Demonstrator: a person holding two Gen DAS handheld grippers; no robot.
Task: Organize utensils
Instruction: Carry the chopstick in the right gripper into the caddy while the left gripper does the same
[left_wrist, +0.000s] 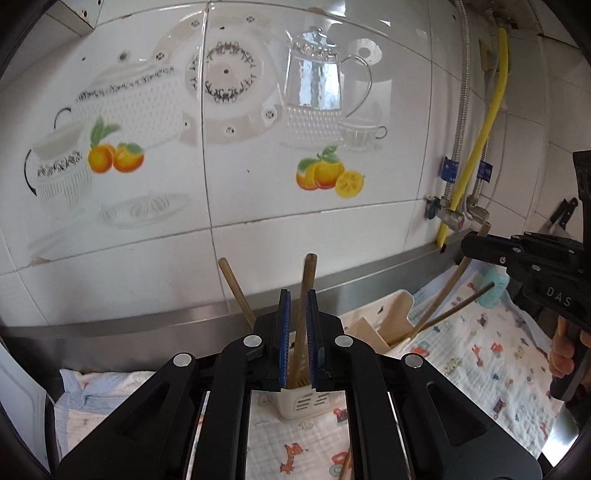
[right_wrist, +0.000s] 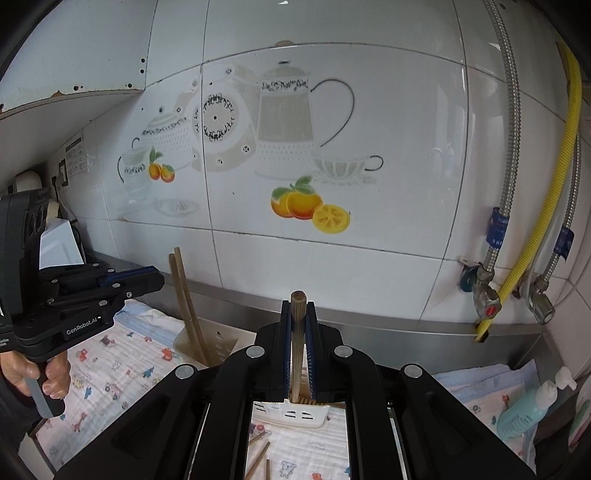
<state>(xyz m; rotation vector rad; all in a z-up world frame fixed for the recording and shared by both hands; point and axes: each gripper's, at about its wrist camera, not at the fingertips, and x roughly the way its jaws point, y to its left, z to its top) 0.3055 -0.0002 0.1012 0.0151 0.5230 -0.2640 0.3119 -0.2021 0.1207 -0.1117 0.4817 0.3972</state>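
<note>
My left gripper (left_wrist: 298, 293) is shut on a brown chopstick (left_wrist: 307, 273) that stands upright between its blue pads. The stick's lower end reaches down toward the slotted white holder (left_wrist: 306, 402). A second chopstick (left_wrist: 234, 288) leans left beside it. My right gripper (right_wrist: 298, 304) is shut on a round-ended wooden chopstick (right_wrist: 297, 332), held upright over the holder (right_wrist: 295, 411). In the left wrist view the right gripper (left_wrist: 466, 248) grips that stick high, with its lower end in the cream compartment (left_wrist: 391, 314). In the right wrist view the left gripper (right_wrist: 160, 278) sits by two leaning chopsticks (right_wrist: 188, 314).
A printed cloth (right_wrist: 110, 354) covers the counter, and loose chopsticks (right_wrist: 258, 461) lie on it near me. A blue bottle (right_wrist: 524, 410) stands at the right. Valves and hoses (right_wrist: 487, 295) hang on the tiled wall above a steel ledge. A hand (right_wrist: 51, 376) holds the left gripper's handle.
</note>
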